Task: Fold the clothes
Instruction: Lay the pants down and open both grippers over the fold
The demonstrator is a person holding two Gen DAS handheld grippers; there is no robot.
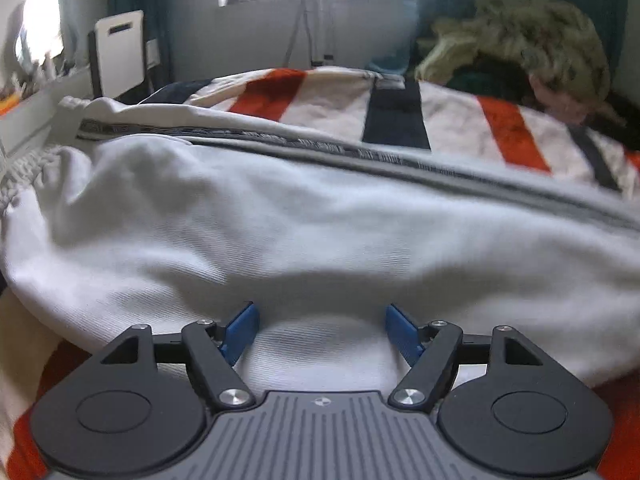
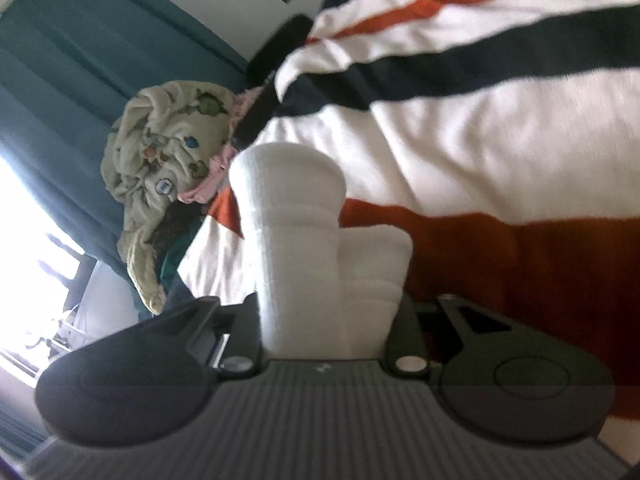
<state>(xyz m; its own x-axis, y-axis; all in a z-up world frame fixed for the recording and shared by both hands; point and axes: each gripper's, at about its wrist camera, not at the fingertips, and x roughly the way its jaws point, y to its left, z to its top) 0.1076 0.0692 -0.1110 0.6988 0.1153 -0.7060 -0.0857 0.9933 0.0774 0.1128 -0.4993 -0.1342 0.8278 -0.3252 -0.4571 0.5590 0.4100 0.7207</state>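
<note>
Left wrist view: the left gripper (image 1: 320, 326) is spread wide over a white garment (image 1: 280, 220) — nothing gripped; the right gripper (image 2: 332, 312) is clamped on white cloth (image 2: 296, 216).

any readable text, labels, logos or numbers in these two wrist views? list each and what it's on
None can be read.
Dark band along the white garment: carries a repeating pattern, maybe lettering, too blurred to read.
Round patch on the pale green blanket: marks on it, too small and blurred.
Small emblem on the left gripper's body: a symbol, no letters.
</note>
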